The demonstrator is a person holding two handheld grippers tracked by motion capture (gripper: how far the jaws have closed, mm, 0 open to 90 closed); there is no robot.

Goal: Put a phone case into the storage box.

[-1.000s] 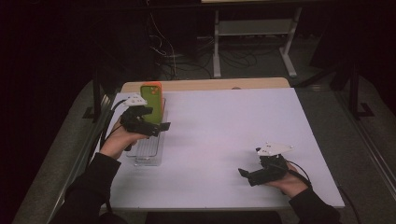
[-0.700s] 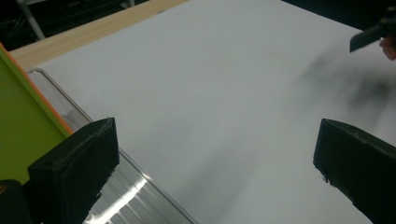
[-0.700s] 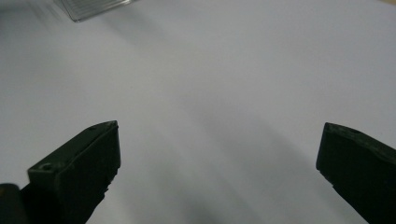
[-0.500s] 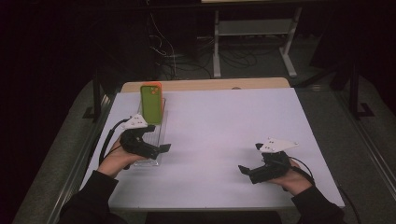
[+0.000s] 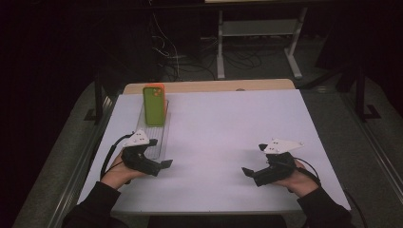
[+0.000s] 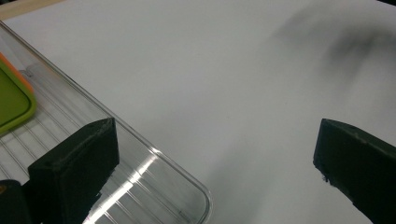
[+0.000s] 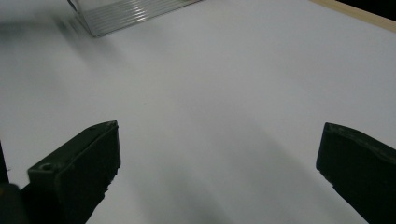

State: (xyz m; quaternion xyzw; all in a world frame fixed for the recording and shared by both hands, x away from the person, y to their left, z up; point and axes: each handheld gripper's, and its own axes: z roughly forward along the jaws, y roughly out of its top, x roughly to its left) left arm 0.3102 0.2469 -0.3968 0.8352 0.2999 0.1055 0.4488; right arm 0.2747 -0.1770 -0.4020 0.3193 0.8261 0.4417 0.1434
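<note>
A green phone with an orange edge (image 5: 154,105) lies in the far end of a clear ribbed tray (image 5: 159,135) at the table's left. My left gripper (image 5: 164,164) rests at the tray's near end, open and holding nothing. In the left gripper view one jaw hangs over the tray (image 6: 154,182) and the phone's corner (image 6: 11,100) peeks in at the left edge. My right gripper (image 5: 248,172) sits low at the table's right front, open and empty over the bare white surface. The tray's near end (image 7: 126,14) appears at the top of the right gripper view.
The white table top (image 5: 228,128) has a wooden strip (image 5: 209,86) along its far edge. Beyond it, in the dark, stand a metal frame (image 5: 259,33) and loose cables (image 5: 176,52). Dark rails run along both sides of the table.
My left gripper has drawn back toward the person, from over the tray's middle to its near end. The phone now lies uncovered in the tray. The right gripper has barely shifted.
</note>
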